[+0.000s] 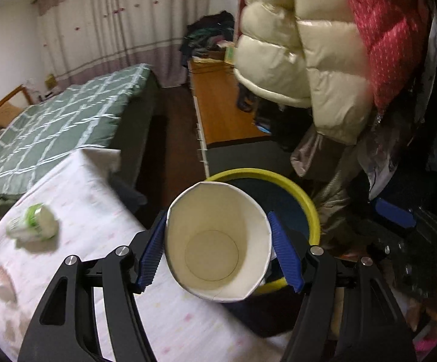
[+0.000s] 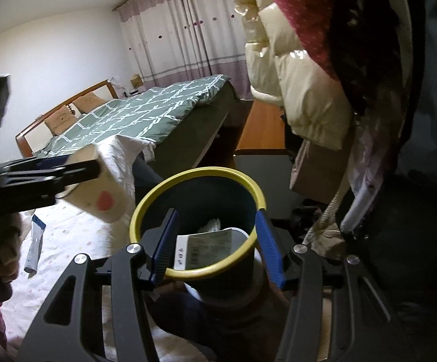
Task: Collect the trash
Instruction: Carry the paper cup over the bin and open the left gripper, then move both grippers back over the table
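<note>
Two grippers crowd the bin (image 2: 198,178), which stands just beside the bench (image 1: 76,199) edge under hanging coats (image 1: 303,48). I have my left gripper (image 1: 218,250) clamped on the paper cup (image 1: 218,241) above its yellow rim; my right gripper (image 2: 215,241) hangs parted, straddling the bin.

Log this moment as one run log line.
left gripper: holds paper cup beside bin | right gripper: open, empty | bottle: on table

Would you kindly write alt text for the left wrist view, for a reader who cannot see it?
The left tongs grip a white paper cup, its open mouth facing the camera, in front of a yellow-rimmed bin. To the left, a small green-and-white bottle lies on a white tablecloth; a green quilted bed sits beyond.
</note>
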Motion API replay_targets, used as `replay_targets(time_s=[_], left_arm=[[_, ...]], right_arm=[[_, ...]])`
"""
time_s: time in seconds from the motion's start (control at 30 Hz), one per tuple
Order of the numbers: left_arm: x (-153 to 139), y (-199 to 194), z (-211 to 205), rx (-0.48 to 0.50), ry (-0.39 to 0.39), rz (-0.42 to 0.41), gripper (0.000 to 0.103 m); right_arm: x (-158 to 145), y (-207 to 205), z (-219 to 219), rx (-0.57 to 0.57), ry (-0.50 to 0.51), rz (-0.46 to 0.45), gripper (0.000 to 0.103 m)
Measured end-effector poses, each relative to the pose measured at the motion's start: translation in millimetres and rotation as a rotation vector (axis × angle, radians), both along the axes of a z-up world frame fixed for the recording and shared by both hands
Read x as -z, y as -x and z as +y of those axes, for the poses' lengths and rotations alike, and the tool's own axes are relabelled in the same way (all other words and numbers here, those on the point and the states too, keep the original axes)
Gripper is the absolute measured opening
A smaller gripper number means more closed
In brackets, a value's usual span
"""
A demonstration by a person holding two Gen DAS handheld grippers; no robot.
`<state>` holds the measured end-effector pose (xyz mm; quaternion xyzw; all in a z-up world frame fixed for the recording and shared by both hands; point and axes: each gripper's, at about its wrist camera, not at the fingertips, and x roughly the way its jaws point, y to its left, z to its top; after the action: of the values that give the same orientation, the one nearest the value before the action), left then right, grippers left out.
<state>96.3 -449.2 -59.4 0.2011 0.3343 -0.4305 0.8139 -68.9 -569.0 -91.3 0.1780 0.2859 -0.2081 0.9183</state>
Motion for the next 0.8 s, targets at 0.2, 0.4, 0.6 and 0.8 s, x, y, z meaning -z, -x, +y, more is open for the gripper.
replay_targets(time_s=[0.2,0.4,0.6,0.8], left_arm=[[23,-13,-51,0.014,-0.049,0.014,0.069],[41,-35,-76,-0.015,-0.060,0.035,0.080],[40,-44,-71,-0.031,-0.025,0.051,0.089],[-1,-35,-15,-0.089,0.055,0.031,0.094]], right_arm=[[3,8,-10,0.025,-0.015,-0.005,0.051],[6,8,-10,0.032,-0.024,0.009,0.051],[5,4,-4,0.021,-0.023,0.016,0.051],[7,0,3,0.007,-0.023,0.020,0.051]])
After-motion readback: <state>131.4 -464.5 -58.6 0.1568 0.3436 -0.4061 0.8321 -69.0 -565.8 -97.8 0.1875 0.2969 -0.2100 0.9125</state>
